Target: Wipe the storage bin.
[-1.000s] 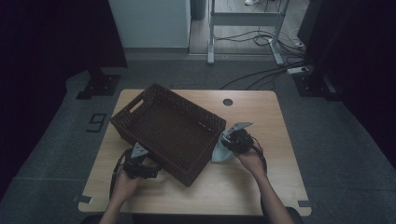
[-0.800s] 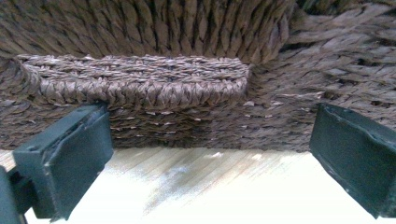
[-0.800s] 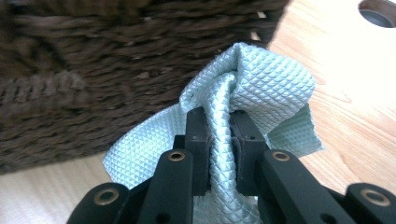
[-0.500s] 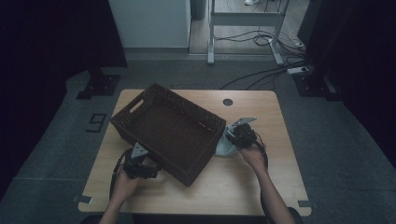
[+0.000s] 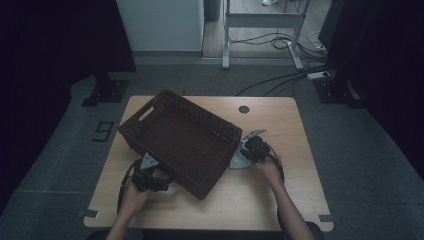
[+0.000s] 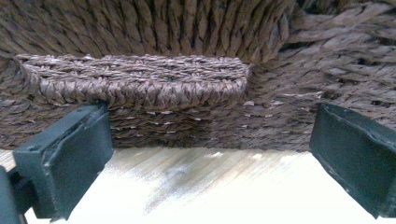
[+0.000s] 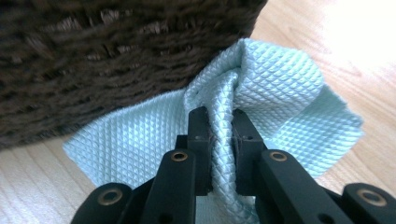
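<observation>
I see a big dark brown woven basket [image 5: 182, 142] sitting on the light wooden table [image 5: 295, 185]. It is a long box shape with a handle hole in its far short end, and it sits turned at a slant on the table.

My right gripper [image 7: 218, 128] has its two black jaws squeezed tight on a fold of a light blue cloth with a tiny diamond pattern [image 7: 280, 98]. The pinched fold stands up between the jaws (like a little tent), and the rest of the cloth spreads flat on the wood on both sides. The cloth lies right at the foot of the basket's right side, and its edge touches the woven wall there. From the high view I can see the same cloth [image 5: 239, 161] as a pale patch just beside the basket, with the right gripper [image 5: 252, 149] on top of it and a hand [image 5: 269, 170] behind it.

My left gripper [image 6: 210, 154] has its jaws wide apart and holds nothing. It sits low on the table and points at the near wall of the basket, close up. A thick woven rim with a rounded end runs across that wall just above the jaws. From the high view the left gripper [image 5: 148, 172] is at the basket's near left side, held by the other hand [image 5: 134, 196].
</observation>
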